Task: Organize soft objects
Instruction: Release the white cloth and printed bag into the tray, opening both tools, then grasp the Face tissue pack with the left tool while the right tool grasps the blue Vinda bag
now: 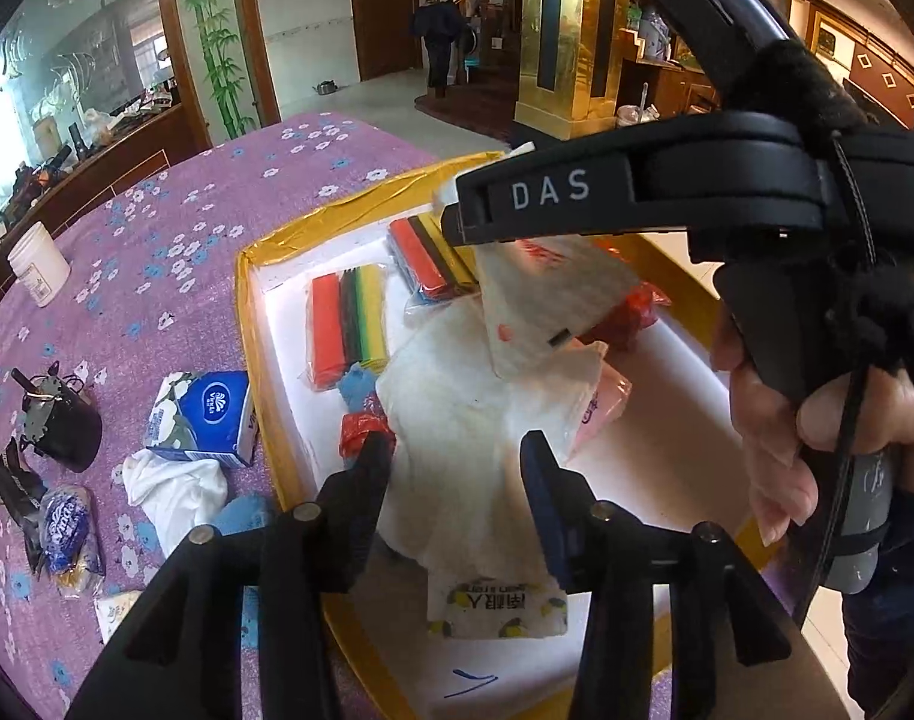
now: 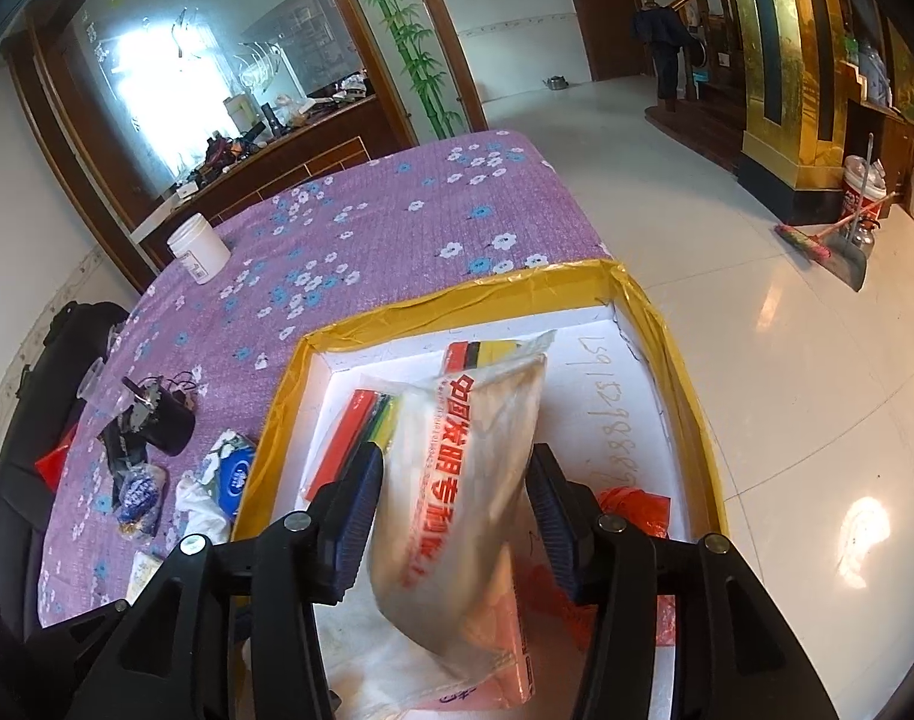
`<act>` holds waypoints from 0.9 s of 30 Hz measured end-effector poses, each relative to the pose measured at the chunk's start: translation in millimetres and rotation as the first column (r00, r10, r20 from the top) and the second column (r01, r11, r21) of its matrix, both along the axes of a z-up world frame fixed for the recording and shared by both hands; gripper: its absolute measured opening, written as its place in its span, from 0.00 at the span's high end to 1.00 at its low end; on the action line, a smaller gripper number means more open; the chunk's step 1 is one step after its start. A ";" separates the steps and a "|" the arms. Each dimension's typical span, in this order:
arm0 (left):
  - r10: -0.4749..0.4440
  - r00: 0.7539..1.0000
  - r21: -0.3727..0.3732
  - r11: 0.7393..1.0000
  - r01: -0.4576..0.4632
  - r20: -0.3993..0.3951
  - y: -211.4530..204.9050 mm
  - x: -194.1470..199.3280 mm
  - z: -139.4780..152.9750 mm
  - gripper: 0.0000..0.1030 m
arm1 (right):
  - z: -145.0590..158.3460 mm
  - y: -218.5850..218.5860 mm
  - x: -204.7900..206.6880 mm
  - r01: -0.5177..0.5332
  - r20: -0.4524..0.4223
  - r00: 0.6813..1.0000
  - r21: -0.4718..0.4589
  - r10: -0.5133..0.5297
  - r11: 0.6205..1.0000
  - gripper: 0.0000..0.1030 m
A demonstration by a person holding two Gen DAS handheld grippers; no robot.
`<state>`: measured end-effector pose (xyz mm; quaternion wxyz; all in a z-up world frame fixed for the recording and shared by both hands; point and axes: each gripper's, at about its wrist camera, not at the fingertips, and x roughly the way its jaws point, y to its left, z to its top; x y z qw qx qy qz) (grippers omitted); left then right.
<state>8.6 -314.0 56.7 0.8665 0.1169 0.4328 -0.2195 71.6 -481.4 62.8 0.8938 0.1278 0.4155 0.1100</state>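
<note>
The right gripper (image 2: 451, 516) has its jaws apart, a clear plastic bag with red lettering (image 2: 457, 498) between the pads – whether they press it I cannot tell. The left gripper (image 1: 454, 468) stands parted over a white cloth (image 1: 457, 414). Both lie in a yellow-taped white box (image 2: 673, 324) – on a purple floral tablecloth (image 2: 397, 204)

We count 2 clear packs of red, black and yellow striped cloths (image 1: 349, 324) (image 1: 424, 261), 1 yellow-taped white foam box (image 1: 259, 324), 1 white plastic bag with red lettering (image 2: 457, 498), 1 white folded towel (image 1: 457, 420), 1 blue tissue pack (image 1: 208, 420), 1 white lidded plastic jar (image 1: 37, 264), 1 black cup (image 1: 67, 426) and 1 crumpled white cloth (image 1: 175, 486) on the worktop (image 1: 175, 228).
</note>
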 end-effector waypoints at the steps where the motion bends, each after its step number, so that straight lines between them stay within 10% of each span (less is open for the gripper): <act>1: 0.000 1.000 -0.002 1.000 0.000 0.001 0.4 -0.9 1.2 0.57 | 3.4 -0.4 -2.8 0.004 0.009 1.000 -0.001 -0.004 1.000 0.48; 15: 0.050 0.997 -0.083 0.995 -0.045 0.057 45.4 -24.7 33.9 0.48 | 45.0 21.2 -51.7 -0.020 0.169 0.986 0.056 0.010 0.998 0.43; 27: 0.300 0.954 -0.084 0.951 -0.297 0.026 182.0 -35.4 19.7 0.41 | 37.1 93.2 -72.2 -0.139 0.175 0.976 0.042 0.130 0.989 0.31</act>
